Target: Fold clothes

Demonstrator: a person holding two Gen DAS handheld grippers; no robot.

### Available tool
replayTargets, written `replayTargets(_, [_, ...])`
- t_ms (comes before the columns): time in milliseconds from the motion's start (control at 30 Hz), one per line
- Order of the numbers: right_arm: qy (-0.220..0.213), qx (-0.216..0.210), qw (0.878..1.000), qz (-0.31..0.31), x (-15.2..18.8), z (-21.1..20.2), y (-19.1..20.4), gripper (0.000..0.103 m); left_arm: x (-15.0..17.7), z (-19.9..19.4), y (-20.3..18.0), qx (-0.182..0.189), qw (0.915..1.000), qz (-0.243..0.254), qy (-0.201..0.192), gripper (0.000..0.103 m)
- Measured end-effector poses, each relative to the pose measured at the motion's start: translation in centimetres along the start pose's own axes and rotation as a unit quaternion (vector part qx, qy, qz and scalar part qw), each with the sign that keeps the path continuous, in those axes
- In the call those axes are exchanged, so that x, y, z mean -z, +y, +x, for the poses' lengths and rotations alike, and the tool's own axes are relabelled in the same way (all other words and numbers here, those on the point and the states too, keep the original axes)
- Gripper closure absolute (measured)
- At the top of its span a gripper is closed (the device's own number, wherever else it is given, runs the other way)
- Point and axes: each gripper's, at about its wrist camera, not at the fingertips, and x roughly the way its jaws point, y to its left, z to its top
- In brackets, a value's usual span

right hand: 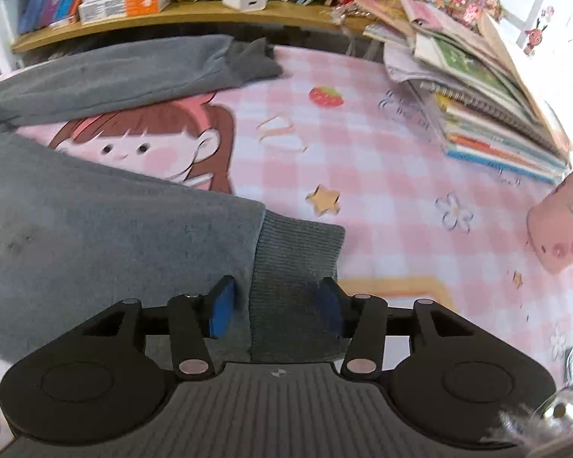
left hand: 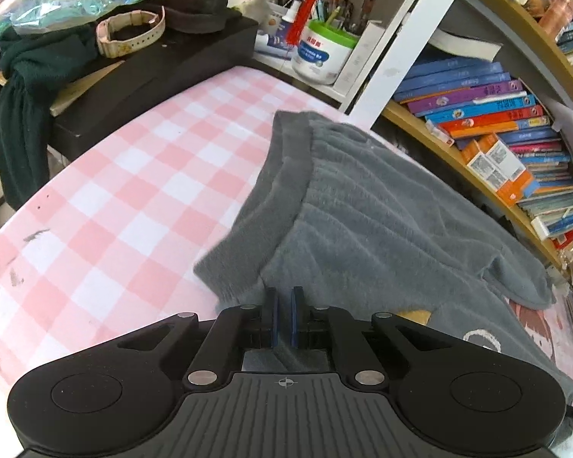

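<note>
A grey sweatshirt (left hand: 382, 221) lies on the pink checked tablecloth (left hand: 141, 175), its ribbed hem band folded over at the left. My left gripper (left hand: 285, 305) is shut on a fold of the grey fabric at the near edge. In the right wrist view the same sweatshirt (right hand: 95, 236) spreads across the left, one sleeve (right hand: 133, 72) lying along the far side. My right gripper (right hand: 279, 305) is open, its blue pads on either side of a ribbed cuff (right hand: 294, 259).
A bookshelf (left hand: 489, 114) stands at the table's far side. A black box (left hand: 152, 68) with a dark scarf and clutter sits at the far left. A stack of notebooks (right hand: 489, 107) and a pink case (right hand: 561, 225) lie on the right.
</note>
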Motion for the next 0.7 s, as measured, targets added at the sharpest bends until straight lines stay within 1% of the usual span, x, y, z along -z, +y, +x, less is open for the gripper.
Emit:
replayTargets(67, [-0.005,0.006,1.000,0.000,-0.6,0.4,0.2,0.059,-0.1,0.1,-0.1,0.002,1.0000,0.001,-0.002,0.097])
replayTargets(167, [-0.010,0.011,1.000,-0.008,-1.1,0.7,0.7,0.059,-0.5,1.3,0.5,0.006,0.9998,-0.005,0.017,0.097])
replayTargets(200, [-0.011,0.012,1.000,-0.009,-1.1,0.8,0.8,0.059,-0.6,1.5,0.9,0.008,0.9998,-0.009,0.017,0.100])
replayTargets(233, [-0.012,0.012,1.000,-0.008,-1.2,0.8,0.9,0.059,-0.7,1.5,1.2,0.008,0.9997,-0.013,0.018,0.100])
replayTargets(433, [-0.019,-0.002,1.000,0.000,-1.4,0.9,1.7,0.059,-1.0,0.9,1.8,-0.024,0.9995,-0.018,0.013,0.100])
replayTargets(633, [-0.030,-0.001,0.999,0.014,-1.5,1.2,1.8,0.057,-0.8,0.5,2.2,-0.025,0.9993,-0.026,0.012,0.100])
replayTargets(700, [-0.032,-0.002,0.999,0.011,-1.6,1.2,2.0,0.057,-0.8,0.4,2.1,-0.033,0.9991,-0.024,0.010,0.100])
